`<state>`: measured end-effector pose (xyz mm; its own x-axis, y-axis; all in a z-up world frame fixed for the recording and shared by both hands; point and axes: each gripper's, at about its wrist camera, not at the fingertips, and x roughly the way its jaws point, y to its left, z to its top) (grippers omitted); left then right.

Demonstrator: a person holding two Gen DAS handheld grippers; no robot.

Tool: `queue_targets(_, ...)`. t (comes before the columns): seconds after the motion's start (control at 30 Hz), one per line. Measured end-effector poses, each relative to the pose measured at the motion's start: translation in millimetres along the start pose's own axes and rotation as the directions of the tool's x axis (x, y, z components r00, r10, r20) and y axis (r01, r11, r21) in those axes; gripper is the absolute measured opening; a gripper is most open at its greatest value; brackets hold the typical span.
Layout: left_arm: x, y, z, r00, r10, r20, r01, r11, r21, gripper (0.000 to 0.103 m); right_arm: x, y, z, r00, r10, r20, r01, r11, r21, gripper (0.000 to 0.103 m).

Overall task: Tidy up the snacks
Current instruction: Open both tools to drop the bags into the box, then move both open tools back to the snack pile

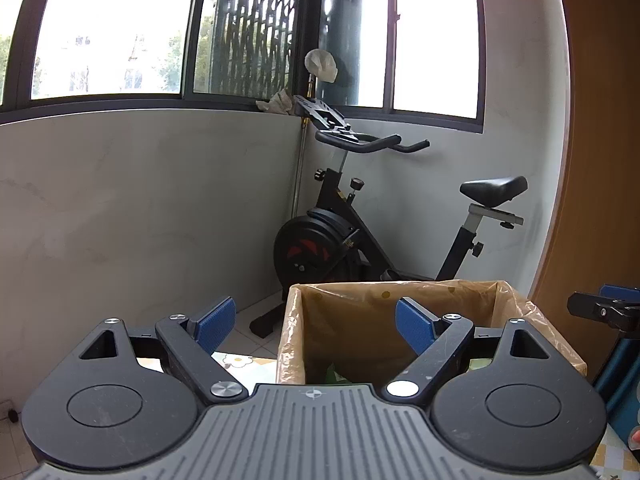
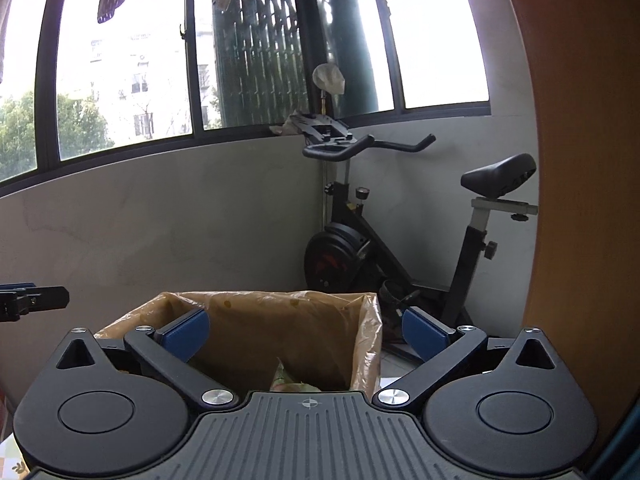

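A brown box lined with a clear plastic bag (image 1: 520, 312) stands just ahead of both grippers; it also shows in the right wrist view (image 2: 280, 320). A greenish snack packet (image 1: 336, 374) lies inside it, seen in the right wrist view too (image 2: 286, 380). My left gripper (image 1: 316, 326) is open and empty, level with the box's near side. My right gripper (image 2: 306, 334) is open and empty, also at the box's near side. The right gripper shows at the right edge of the left wrist view (image 1: 604, 310).
A black exercise bike (image 1: 352, 232) stands in the corner behind the box, also in the right wrist view (image 2: 400, 248). Grey wall and windows are behind. A wooden panel (image 1: 600, 160) rises on the right. A patterned tabletop (image 1: 236, 360) lies under the grippers.
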<state>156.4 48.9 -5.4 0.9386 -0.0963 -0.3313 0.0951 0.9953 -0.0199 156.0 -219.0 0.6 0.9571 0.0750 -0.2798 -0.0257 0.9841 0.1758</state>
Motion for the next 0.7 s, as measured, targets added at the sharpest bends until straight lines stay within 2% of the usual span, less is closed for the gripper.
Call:
queue_targets(0.23,-25.6,18.6,-10.1,1.0,-0.011,-0.007,0.011,0.999,-0.035,0.089,-26.9,-15.3,-9.6,1.0,-0.026,0.016,0.025,0.998,0.052,0.103)
queue_targets(0.47,-45.0,35.4,-30.9,1.0,-0.005,-0.014,0.004,0.997,-0.076,0.089,-45.2,-24.6,-29.3,1.0,-0.017,0.025,0.015,0.996,0.09,0.103)
queue_targets(0.7,-59.6,43.7,-56.2,0.999,0.016,-0.03,-0.018,0.997,-0.081,0.089,-57.6,-28.8,-56.6,0.998,0.038,-0.053,-0.032,0.994,0.108,0.103)
